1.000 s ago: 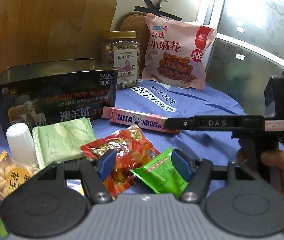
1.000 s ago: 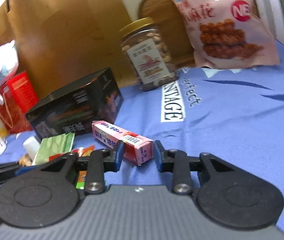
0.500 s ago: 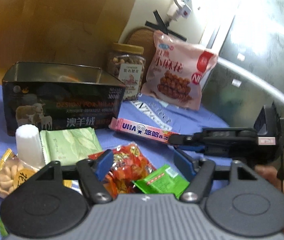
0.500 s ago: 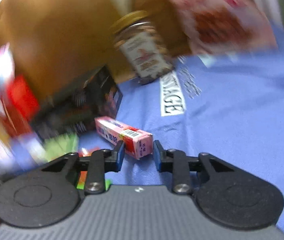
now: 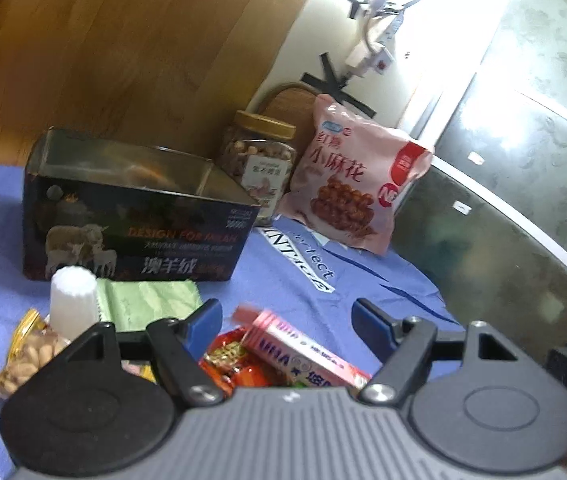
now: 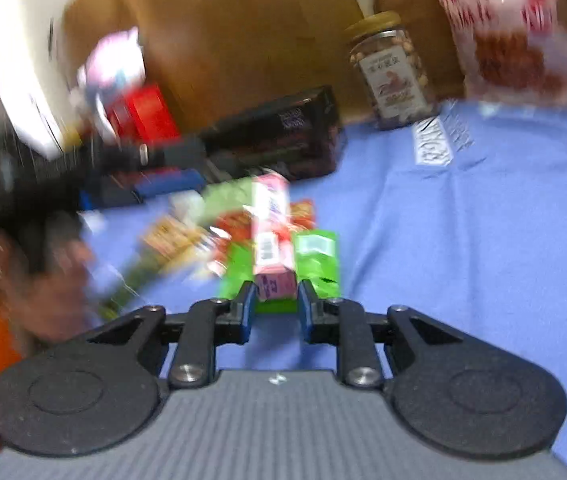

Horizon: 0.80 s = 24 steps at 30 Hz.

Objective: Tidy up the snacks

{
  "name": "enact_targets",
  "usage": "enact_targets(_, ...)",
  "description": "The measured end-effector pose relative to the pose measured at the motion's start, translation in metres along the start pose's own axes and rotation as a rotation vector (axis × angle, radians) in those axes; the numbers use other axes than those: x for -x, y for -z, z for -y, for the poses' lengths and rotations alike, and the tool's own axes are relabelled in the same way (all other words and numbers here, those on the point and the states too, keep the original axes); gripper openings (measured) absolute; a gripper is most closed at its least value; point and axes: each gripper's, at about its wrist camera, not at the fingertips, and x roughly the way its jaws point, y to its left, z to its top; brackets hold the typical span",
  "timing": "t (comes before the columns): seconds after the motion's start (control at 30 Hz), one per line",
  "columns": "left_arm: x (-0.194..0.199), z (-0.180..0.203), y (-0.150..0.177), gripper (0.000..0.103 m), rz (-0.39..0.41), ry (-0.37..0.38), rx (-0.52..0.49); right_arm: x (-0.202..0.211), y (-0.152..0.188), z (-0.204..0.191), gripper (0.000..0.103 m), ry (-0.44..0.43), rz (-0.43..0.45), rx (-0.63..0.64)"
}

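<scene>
My right gripper (image 6: pixel 274 300) is shut on the end of a long pink candy box (image 6: pixel 270 236) and holds it lifted above the small packets. The same pink candy box (image 5: pixel 303 354) shows between the wide-open jaws of my left gripper (image 5: pixel 287 320), which holds nothing. Below it lie a red packet (image 5: pixel 229 360), a green packet (image 6: pixel 315 260), a pale green sachet (image 5: pixel 151 300), a peanut packet (image 5: pixel 23 356) and a white cap (image 5: pixel 72 300). An open dark tin box (image 5: pixel 135 208) stands behind them on the blue cloth (image 5: pixel 323 292).
A nut jar (image 5: pixel 259 168) and a large pink snack bag (image 5: pixel 359 176) lean at the back by the wall. A red box (image 6: pixel 143 114) stands at the far left. The table edge drops off on the right beside a grey-green panel (image 5: pixel 523 208).
My right gripper closed on the pink candy box, lifted it and swung it left over the packets. My left gripper pulled back and up, so the table looks farther away.
</scene>
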Motion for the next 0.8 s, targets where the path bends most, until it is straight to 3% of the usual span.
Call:
enact_targets(0.07,0.011,0.0,0.001,0.074,0.01,0.005,0.023,0.007,0.002,-0.005,0.031,0.029,0.023,0.034)
enact_targets(0.17,0.032,0.006,0.008,0.074,0.022,-0.015,0.007,0.023,0.01,-0.01,0.052,0.011,0.076,0.047)
enact_targets(0.4,0.026,0.024,0.008,0.078,-0.016,-0.058,-0.072,0.031,0.02,-0.003,0.053,0.016,0.062,0.027)
enact_targets(0.5,0.003,0.031,-0.002,0.093,-0.03,-0.089,-0.106,0.029,0.016,-0.001,0.052,-0.002,0.069,-0.011)
enact_targets(0.6,-0.023,0.031,-0.006,0.093,-0.051,-0.177,-0.156,0.023,0.011,-0.002,0.051,-0.006,0.058,-0.023)
enact_targets(0.73,-0.052,0.024,-0.011,0.093,-0.101,-0.199,-0.176,0.011,0.003,-0.007,0.049,-0.029,0.044,-0.003)
enact_targets(0.77,-0.059,0.024,-0.011,0.086,-0.119,-0.2,-0.184,0.006,0.001,-0.008,0.043,-0.036,0.035,0.0)
enact_targets(0.8,-0.063,0.025,-0.01,0.066,-0.145,-0.192,-0.187,0.0,-0.002,-0.01,0.033,-0.034,0.026,0.006)
